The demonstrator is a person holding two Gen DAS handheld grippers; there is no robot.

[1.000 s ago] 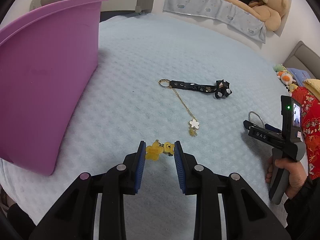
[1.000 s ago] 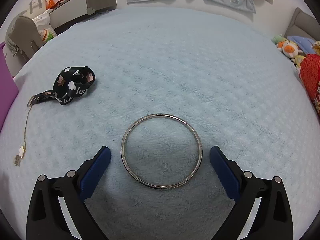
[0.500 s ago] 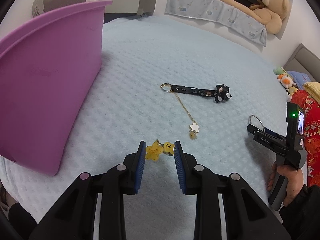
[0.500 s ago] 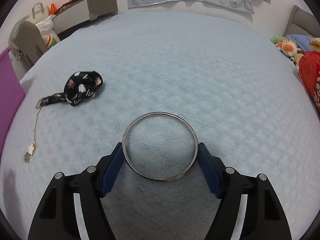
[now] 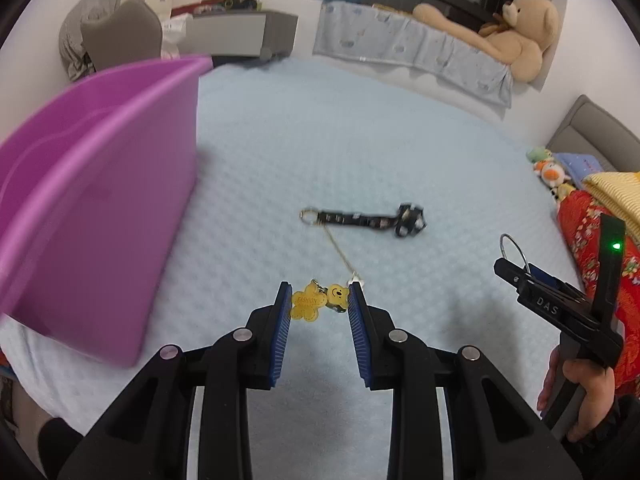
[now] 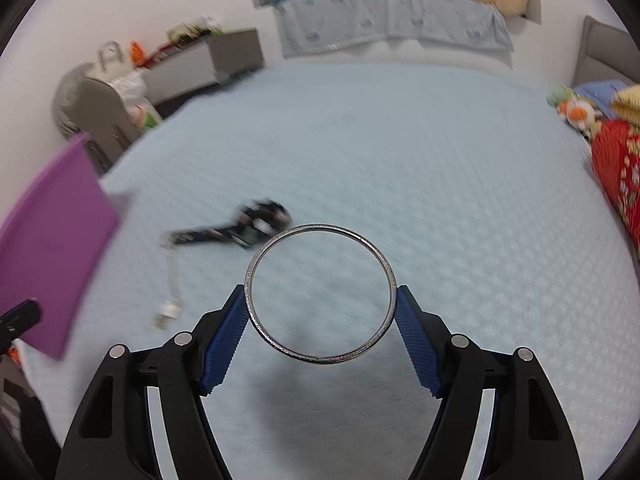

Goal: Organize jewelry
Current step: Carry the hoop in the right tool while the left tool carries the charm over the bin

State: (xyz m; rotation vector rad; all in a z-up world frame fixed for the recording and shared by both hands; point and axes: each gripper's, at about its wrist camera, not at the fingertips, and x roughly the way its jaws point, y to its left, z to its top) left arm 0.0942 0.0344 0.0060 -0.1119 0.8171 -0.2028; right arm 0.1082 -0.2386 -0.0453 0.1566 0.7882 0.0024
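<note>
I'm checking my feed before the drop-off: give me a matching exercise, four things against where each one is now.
Things:
1. bangle
2. yellow charms
3. black strap
4. purple bin

Places:
A. lying on the blue bedspread, in neither gripper
B. between the pads of the right gripper
C. standing at the bed's left edge
D. between the pads of the left gripper

Pairs: 1-B, 2-D, 3-A, 4-C
</note>
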